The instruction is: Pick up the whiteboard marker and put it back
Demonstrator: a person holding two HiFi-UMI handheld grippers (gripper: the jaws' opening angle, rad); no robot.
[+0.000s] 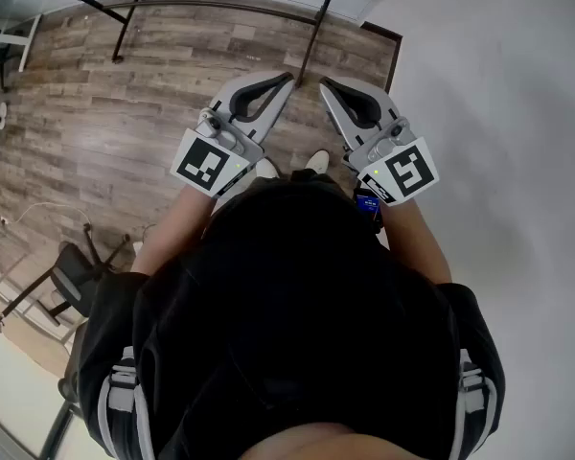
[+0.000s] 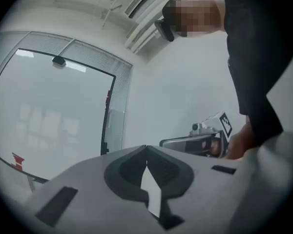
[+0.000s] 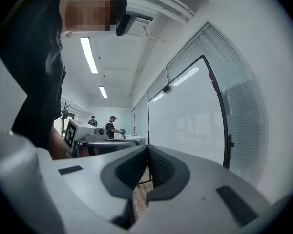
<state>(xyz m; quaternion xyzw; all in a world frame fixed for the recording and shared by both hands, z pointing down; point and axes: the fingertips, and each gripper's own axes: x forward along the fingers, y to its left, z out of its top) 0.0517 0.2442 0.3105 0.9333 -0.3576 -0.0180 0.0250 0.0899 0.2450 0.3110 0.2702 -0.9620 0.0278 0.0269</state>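
Jaws on both the left gripper and right gripper are closed tight on nothing, and no marker shows anywhere, so look along the wall board first, then open.

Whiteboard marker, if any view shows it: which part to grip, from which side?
No view shows it, so no part or side can be picked. The left gripper and right gripper are both shut, empty, level over the wood floor. A whiteboard is in sight.
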